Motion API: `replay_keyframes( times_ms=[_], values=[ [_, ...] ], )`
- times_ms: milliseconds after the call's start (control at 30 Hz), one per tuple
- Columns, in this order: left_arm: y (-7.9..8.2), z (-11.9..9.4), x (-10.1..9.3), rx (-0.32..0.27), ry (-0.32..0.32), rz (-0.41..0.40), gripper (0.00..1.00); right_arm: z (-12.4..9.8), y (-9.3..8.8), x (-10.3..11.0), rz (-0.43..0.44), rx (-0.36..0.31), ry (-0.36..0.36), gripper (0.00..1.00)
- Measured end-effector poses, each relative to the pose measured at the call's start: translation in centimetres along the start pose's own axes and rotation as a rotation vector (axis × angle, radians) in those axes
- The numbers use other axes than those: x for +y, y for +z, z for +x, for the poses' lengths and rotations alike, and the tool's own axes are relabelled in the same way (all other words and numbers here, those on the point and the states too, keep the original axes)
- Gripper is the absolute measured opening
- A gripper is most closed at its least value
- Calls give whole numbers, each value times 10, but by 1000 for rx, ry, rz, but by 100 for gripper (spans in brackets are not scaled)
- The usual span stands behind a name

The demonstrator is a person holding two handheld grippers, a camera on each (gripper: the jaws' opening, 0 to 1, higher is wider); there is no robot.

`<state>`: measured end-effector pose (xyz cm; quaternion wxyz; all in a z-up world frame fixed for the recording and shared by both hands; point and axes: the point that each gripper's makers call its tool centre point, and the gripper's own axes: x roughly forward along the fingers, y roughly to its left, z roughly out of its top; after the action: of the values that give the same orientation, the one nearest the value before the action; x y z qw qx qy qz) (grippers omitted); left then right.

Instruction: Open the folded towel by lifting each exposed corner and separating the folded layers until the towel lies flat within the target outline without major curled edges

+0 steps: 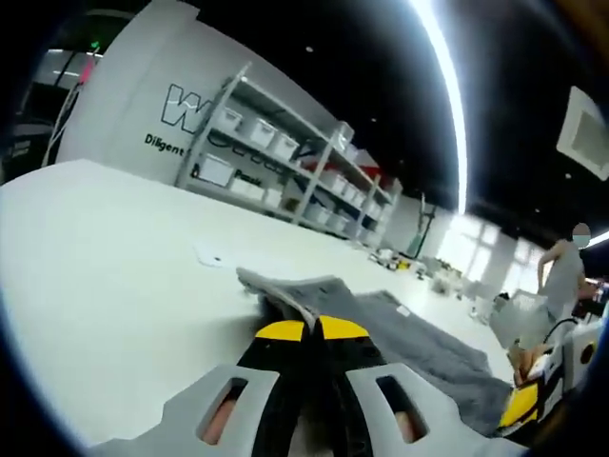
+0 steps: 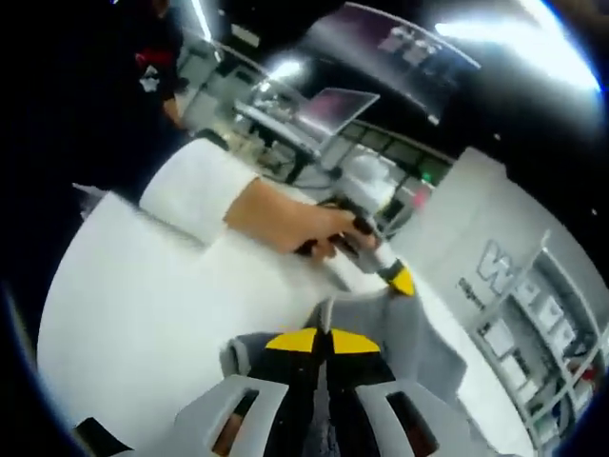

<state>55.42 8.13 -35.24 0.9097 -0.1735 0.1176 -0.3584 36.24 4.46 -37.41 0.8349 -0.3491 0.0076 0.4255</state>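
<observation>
A grey towel [image 1: 409,333] lies partly bunched on the white table [image 1: 114,267]. My left gripper [image 1: 312,328], with yellow tips, is shut on a raised fold at the towel's near left edge. The right gripper [image 1: 521,405] shows at the lower right by the towel's other end. In the right gripper view, my right gripper [image 2: 322,341] is shut on an edge of the towel [image 2: 419,343], which stands up between its tips. Beyond it a hand [image 2: 314,228] holds the left gripper [image 2: 400,279] low on the cloth.
A small white tag [image 1: 214,255] lies on the table beyond the towel. Metal shelves with white bins [image 1: 285,157] stand behind the table, and a person [image 1: 569,271] stands far right. Bare table [image 2: 143,314] spreads to the left of the right gripper.
</observation>
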Motion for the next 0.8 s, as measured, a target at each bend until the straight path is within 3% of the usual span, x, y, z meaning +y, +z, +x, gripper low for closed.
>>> replay_keyframes(
  times_ms=[167, 333, 400, 533, 633, 700, 800],
  values=[
    [2, -2, -2, -11, -5, 6, 3, 3, 9, 12, 98, -59, 78, 3],
    [7, -5, -9, -41, -23, -7, 3, 11, 8, 15, 70, -38, 73, 20],
    [9, -6, -11, -48, -18, 14, 3, 13, 10, 24, 54, -32, 102, 17],
    [12, -6, -11, -52, -16, 22, 3, 18, 10, 35, -88, 7, 90, 0],
    [12, -7, -8, -55, -14, 17, 3, 22, 11, 37, -136, 22, 75, 0],
    [14, -7, -3, -56, -10, 19, 3, 20, 21, 31, -166, -11, 22, 0],
    [19, -10, 0, -68, -5, 35, 3, 20, 35, 33, -153, -51, 9, 0]
  ],
)
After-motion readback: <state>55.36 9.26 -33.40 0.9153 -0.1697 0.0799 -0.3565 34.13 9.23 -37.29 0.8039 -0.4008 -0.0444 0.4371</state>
